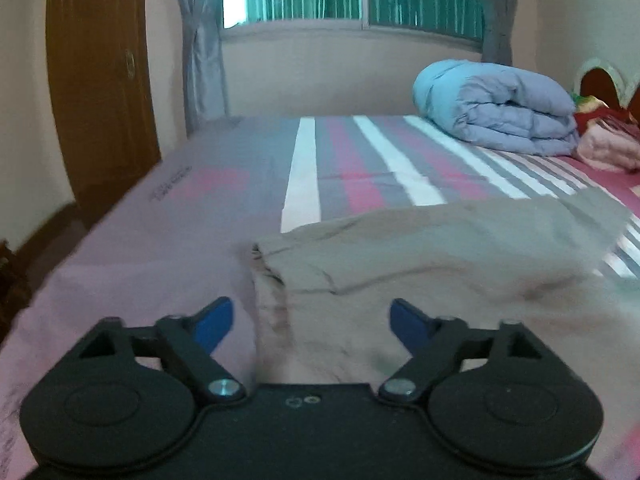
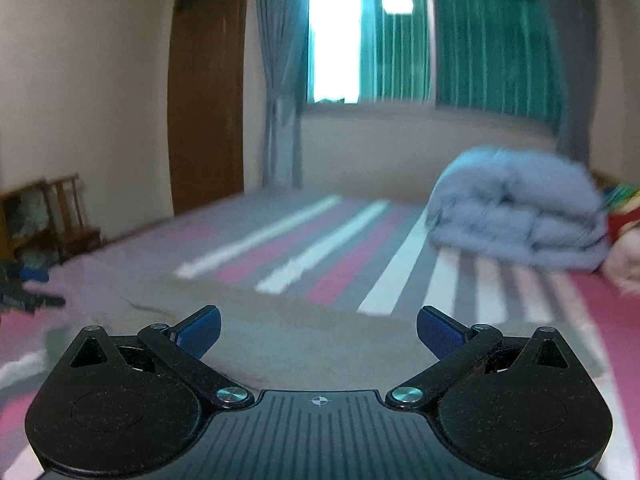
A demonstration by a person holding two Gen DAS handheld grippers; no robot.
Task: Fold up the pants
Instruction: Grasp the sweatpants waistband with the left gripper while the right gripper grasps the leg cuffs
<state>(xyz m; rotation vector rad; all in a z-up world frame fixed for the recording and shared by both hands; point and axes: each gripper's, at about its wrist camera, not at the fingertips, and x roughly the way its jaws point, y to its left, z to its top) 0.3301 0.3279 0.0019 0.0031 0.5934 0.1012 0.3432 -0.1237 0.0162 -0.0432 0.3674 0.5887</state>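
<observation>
Tan pants (image 1: pixel 420 260) lie spread on the striped bed sheet (image 1: pixel 344 168), with one folded end near the middle of the left wrist view. My left gripper (image 1: pixel 312 320) hovers just above that end, jaws apart, blue pads clear of the cloth. In the blurred right wrist view the same pants (image 2: pixel 280 332) lie flat under my right gripper (image 2: pixel 318 330). Its jaws stand wide with nothing pinched between them.
A rolled blue-grey quilt (image 1: pixel 500 104) sits at the far right of the bed, with red and pink bedding (image 1: pixel 604 136) beside it. A brown door (image 1: pixel 100 80), grey curtains (image 1: pixel 204 48) and a window lie beyond. A wooden chair (image 2: pixel 68 216) stands left of the bed.
</observation>
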